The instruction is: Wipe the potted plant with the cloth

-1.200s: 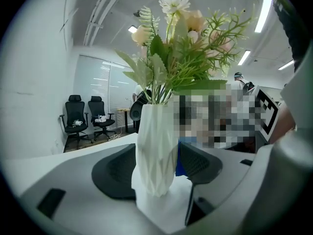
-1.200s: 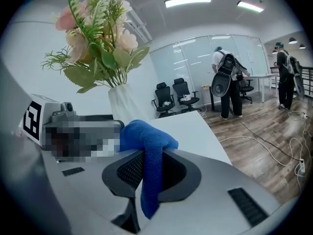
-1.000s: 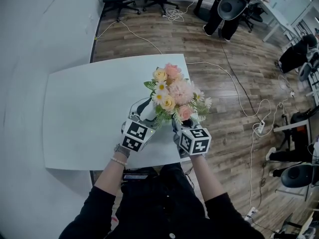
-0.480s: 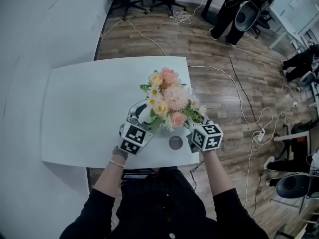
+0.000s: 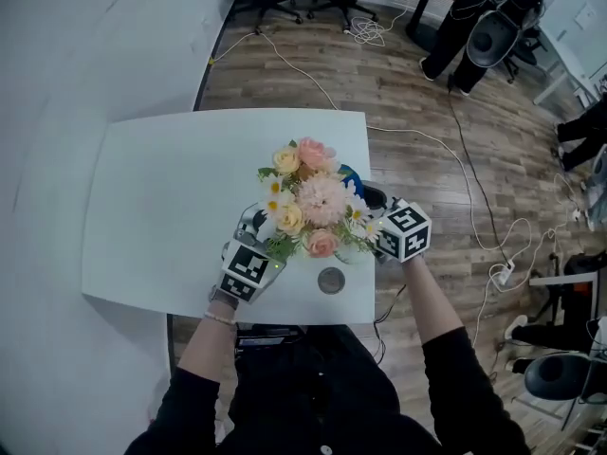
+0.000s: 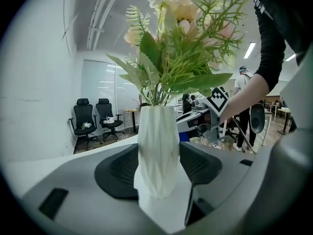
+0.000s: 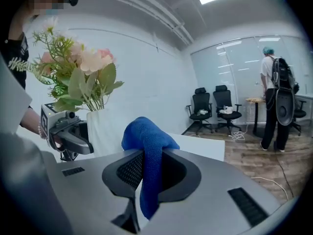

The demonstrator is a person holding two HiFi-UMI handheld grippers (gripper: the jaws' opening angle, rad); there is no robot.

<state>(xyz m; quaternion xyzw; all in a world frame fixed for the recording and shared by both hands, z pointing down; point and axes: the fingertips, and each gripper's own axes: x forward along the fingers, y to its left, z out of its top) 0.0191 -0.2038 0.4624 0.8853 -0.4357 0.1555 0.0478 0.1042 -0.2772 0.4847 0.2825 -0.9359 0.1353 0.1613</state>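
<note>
From above, your left gripper (image 5: pixel 254 230) reaches in low at the near-left of the potted plant (image 5: pixel 308 197) on the smooth white desk (image 5: pixel 161 188). Your right gripper (image 5: pixel 368 195) angles in from the plant's right. In the left gripper view, the ribbed jaws clamp the plant's white, faceted pot (image 6: pixel 157 151). In the right gripper view, the jaws pinch a blue woven cloth (image 7: pixel 146 151), folded over them, beside the plant.

Right hand-held gripper (image 5: pixel 365 197), seemingly further right.
</note>
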